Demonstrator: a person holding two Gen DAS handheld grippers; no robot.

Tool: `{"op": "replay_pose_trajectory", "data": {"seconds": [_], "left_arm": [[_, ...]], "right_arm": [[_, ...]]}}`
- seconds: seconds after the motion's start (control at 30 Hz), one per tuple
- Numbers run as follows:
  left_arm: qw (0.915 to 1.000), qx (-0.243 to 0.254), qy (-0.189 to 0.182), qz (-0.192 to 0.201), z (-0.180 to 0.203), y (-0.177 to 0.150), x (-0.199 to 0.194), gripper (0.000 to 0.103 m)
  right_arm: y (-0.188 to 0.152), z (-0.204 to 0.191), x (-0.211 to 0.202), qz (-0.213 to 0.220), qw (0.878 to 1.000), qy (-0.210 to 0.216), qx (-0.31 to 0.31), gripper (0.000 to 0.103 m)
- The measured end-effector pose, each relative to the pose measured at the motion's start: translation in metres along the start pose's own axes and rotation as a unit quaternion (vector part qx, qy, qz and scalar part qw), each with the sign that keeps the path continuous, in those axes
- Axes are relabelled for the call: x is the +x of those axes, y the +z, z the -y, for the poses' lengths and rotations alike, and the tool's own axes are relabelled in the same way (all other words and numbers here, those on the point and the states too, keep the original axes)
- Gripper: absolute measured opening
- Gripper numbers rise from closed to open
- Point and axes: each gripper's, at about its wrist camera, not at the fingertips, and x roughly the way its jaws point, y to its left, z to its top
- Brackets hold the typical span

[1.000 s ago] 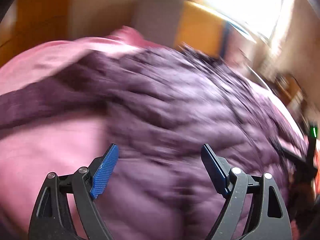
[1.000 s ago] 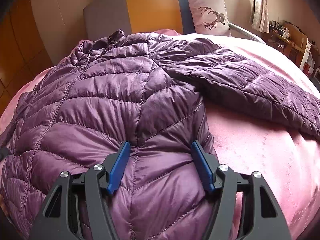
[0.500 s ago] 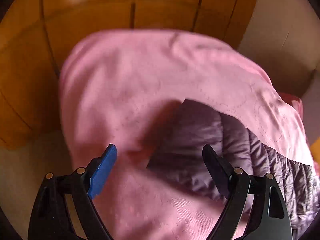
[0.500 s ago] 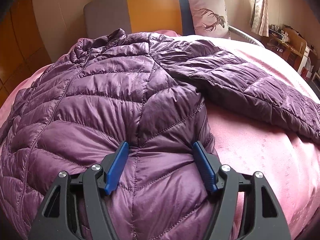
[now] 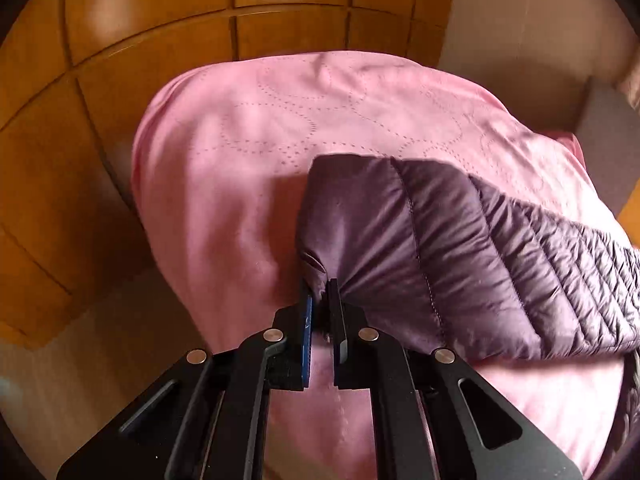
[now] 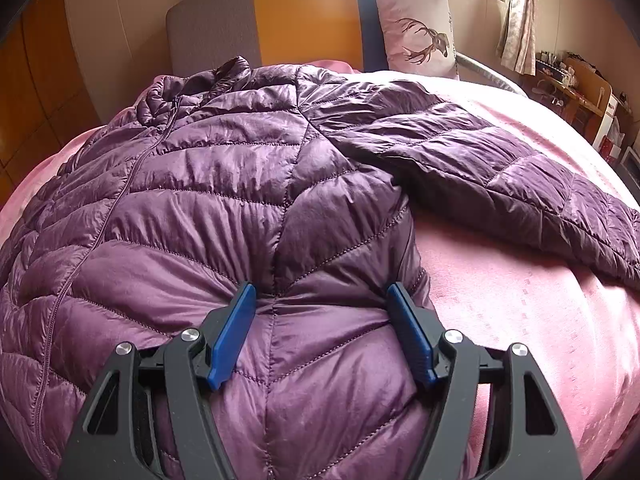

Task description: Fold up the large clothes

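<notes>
So from where I'm standing the left gripper (image 5: 320, 296) is pinched tight on the cuff of the jacket's left sleeve (image 5: 460, 248), which runs off rightward toward the purple puffer jacket (image 6: 224, 208) spread on the pink bedspread (image 6: 520, 320), while the right gripper (image 6: 320, 308) sits wide open, empty, over the hem.

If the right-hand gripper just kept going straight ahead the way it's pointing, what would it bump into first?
Most likely the purple jacket. The right gripper is open, its fingers spread over the jacket's lower part, and the puffy body fills the view ahead. The headboard lies beyond. Depth is hard to judge here.
</notes>
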Motion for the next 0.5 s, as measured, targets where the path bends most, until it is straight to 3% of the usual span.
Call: {"op": "replay_pose_trajectory", "data": {"seconds": [0.03,0.1,0.13,0.17,0.27,0.33,0.4,0.5], "left_arm": [[0.9999,-0.010,0.004,0.001,-0.002,-0.001,-0.007,0.014],[0.9996,-0.014,0.017,0.016,-0.004,-0.001,-0.022,0.041],[0.9990,-0.018,0.021,0.036,-0.001,0.000,-0.033,0.069],[0.9978,-0.022,0.024,0.059,0.000,-0.002,-0.046,0.079],[0.9955,0.001,-0.013,0.094,0.028,-0.001,-0.075,0.079],[0.9924,0.025,-0.069,0.099,0.059,-0.007,-0.090,0.079],[0.9849,0.063,-0.131,0.094,0.095,-0.020,-0.103,0.079],[0.9645,0.141,-0.211,0.073,0.167,-0.049,-0.115,0.079]], "right_arm": [[0.000,0.001,0.000,0.001,1.000,0.002,0.001,0.068],[-0.001,0.002,0.000,0.002,1.000,0.006,0.005,0.069],[-0.001,0.003,0.000,0.002,1.000,0.008,0.006,0.069],[-0.002,0.003,-0.001,0.002,1.000,0.009,0.007,0.069],[-0.001,0.003,-0.001,-0.001,1.000,0.009,0.005,0.070],[0.005,0.001,-0.004,-0.013,1.000,0.006,-0.002,0.074],[0.016,0.004,-0.013,-0.008,1.000,0.006,0.008,0.078],[0.039,0.010,-0.028,0.029,0.999,0.003,0.015,0.082]]}}
